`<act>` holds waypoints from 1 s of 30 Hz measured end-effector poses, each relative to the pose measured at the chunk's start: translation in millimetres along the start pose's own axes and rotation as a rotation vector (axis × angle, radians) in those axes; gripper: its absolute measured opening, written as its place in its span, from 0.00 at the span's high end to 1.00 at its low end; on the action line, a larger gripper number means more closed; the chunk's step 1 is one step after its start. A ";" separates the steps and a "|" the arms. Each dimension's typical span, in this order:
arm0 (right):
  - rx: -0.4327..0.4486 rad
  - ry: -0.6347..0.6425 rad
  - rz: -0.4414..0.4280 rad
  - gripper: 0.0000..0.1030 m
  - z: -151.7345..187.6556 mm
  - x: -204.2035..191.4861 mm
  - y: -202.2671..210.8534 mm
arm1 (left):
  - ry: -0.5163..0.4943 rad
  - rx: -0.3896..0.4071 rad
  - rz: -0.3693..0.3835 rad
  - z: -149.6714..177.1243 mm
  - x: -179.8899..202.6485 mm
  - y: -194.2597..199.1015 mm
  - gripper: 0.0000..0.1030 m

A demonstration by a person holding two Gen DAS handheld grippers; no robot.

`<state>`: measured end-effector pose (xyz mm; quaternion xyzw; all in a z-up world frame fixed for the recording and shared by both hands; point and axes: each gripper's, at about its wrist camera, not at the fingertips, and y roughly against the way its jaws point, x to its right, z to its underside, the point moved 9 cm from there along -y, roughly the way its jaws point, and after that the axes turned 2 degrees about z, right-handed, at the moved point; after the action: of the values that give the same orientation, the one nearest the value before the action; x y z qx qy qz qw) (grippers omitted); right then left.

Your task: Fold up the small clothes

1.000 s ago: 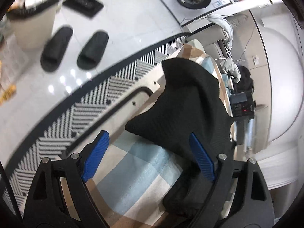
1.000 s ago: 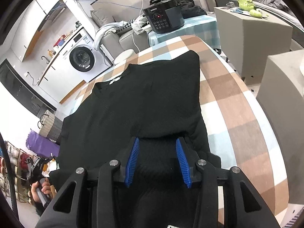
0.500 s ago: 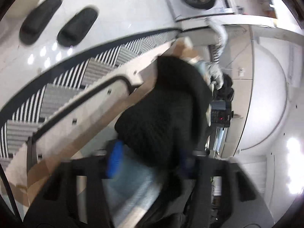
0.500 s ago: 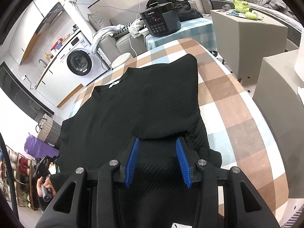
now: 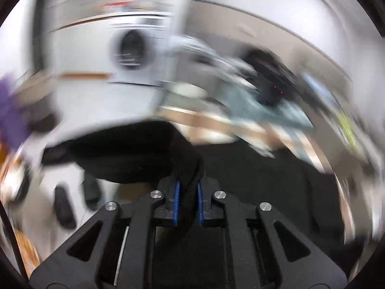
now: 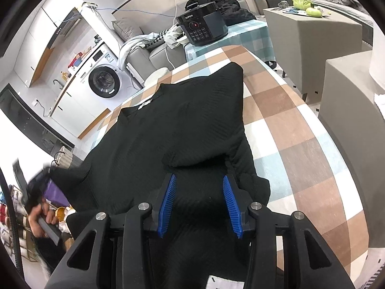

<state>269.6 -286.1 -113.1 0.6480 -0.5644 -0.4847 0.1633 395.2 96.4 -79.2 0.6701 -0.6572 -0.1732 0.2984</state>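
Now the left gripper (image 5: 187, 201) pinches a bunched edge of the black top (image 6: 182, 130), which lies on the checked cloth (image 6: 300, 144); the right gripper (image 6: 198, 204), fingers spread, hovers over the near hem. Carry the pinched edge across evenly, keeping it taut

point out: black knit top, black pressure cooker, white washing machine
black knit top (image 6: 182, 125): right wrist view, middle of its body panel
black pressure cooker (image 6: 204, 27): right wrist view, front control panel
white front-loading washing machine (image 6: 104, 82): right wrist view, round door
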 end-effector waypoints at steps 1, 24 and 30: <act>-0.001 -0.004 -0.003 0.59 0.5 2.3 0.4 | -0.081 -0.086 0.076 10.9 35.1 -17.2 0.91; -0.008 -0.026 -0.007 0.59 5.1 23.0 0.1 | 0.004 -0.283 0.056 96.3 21.9 -70.0 0.49; -0.018 -0.019 0.003 0.59 6.1 24.6 -2.3 | 0.018 -0.298 0.003 109.6 4.2 -63.5 0.49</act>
<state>263.4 -305.2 -128.7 0.6410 -0.5624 -0.4958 0.1645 376.4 70.7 -201.9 0.6191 -0.6225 -0.2622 0.4006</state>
